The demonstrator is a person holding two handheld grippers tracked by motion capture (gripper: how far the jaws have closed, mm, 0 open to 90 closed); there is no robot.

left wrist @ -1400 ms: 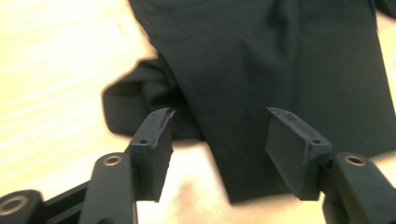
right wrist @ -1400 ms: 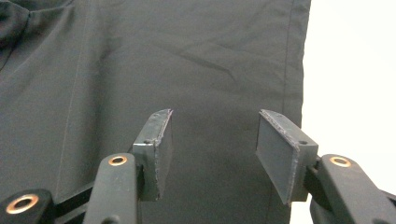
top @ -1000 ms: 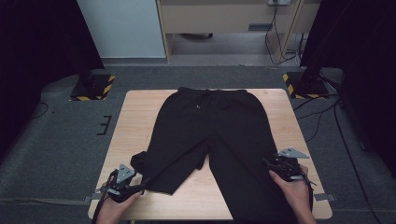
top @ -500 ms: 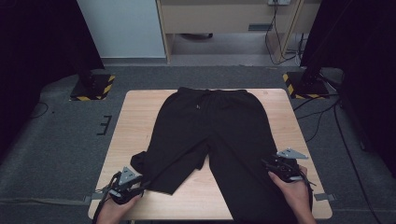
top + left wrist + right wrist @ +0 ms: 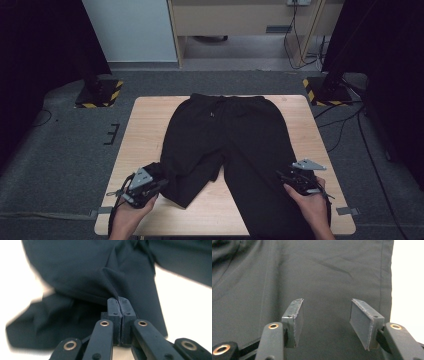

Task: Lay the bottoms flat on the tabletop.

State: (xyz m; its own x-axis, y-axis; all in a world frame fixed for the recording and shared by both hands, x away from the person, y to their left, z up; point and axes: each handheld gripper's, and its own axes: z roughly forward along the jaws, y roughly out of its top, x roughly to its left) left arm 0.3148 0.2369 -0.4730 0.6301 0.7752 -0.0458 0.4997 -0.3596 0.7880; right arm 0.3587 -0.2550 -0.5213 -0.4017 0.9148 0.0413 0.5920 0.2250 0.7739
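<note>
Pale wood forms the counter (image 5: 145, 130), a square top standing on dark grey carpet (image 5: 60, 165). Beyond its far edge are a white panel (image 5: 132, 30) and a light wooden cabinet (image 5: 235, 15), and two stand feet with yellow-and-black striped bases (image 5: 100, 94) sit on the floor off the far corners. Cables (image 5: 350, 125) trail over the carpet on the right.

At the near left, the left gripper (image 5: 161, 184) has just been closing, and its fingers (image 5: 113, 308) are now pressed together on a fold of the black shorts (image 5: 225, 140) — the cloth rises in a tight ridge from the pads and looks lifted a little off the wood. A person's hand (image 5: 132, 212) holds it from below.

At the near right, the right gripper (image 5: 284, 176) rests over the right leg of the garment, its fingers (image 5: 295, 315) spread apart with nothing between them; in the right gripper view flat dark cloth lies beneath and beyond the pads, a side hem running along the right with bare counter past it.

The shorts lie spread across the middle of the counter, waistband at the far edge with a drawstring (image 5: 216, 107) near its centre. The right leg lies smooth and reaches the near edge — the left leg is bunched and creased where it is pinched.
</note>
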